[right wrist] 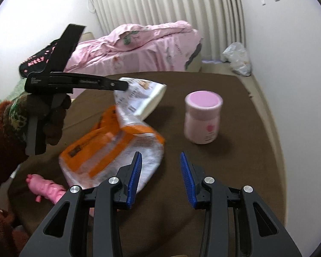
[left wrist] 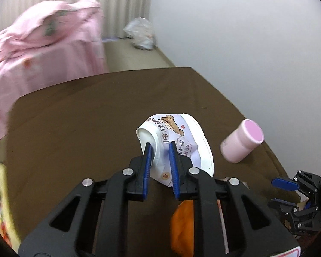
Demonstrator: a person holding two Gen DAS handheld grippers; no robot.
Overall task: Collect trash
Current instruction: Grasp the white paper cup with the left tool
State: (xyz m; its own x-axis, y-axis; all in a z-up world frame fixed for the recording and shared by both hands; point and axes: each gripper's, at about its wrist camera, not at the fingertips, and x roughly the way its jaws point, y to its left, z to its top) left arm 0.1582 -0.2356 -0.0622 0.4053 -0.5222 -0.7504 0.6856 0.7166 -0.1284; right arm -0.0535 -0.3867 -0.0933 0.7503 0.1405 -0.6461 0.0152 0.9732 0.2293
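Clamping down from above, the left gripper [left wrist: 160, 144] has its blue pads pinched on the edge of a white snack bag [left wrist: 177, 141], so it grasps the bag. From the right wrist view the left gripper's black body reaches in level from the left, held by a gloved hand [right wrist: 51, 115] with a brown fuzzy sleeve [right wrist: 2, 150] behind it. The bag hangs lifted above the brown table [right wrist: 203, 192], folded over itself and blurred. Print on the bag: a cartoon bear, a small red heart, dark characters on a pale lilac panel, white border; the reverse side shows fine text and a white end flap.

The right gripper [right wrist: 161, 172] points down at the table, jaws apart, nothing between the pads, released. Its left pad sits just over the edge of an orange and white wrapper [right wrist: 109, 150], which lies crumpled flat on the table under the lifted bag. A pink crumpled piece [right wrist: 47, 187] lies on the table near the left edge. A pink capped bottle [right wrist: 203, 117] stands upright on the table, apart from the wrappers. Behind: pink bedding [right wrist: 139, 47], and a clear plastic bag [right wrist: 237, 59] on the floor by the wall.
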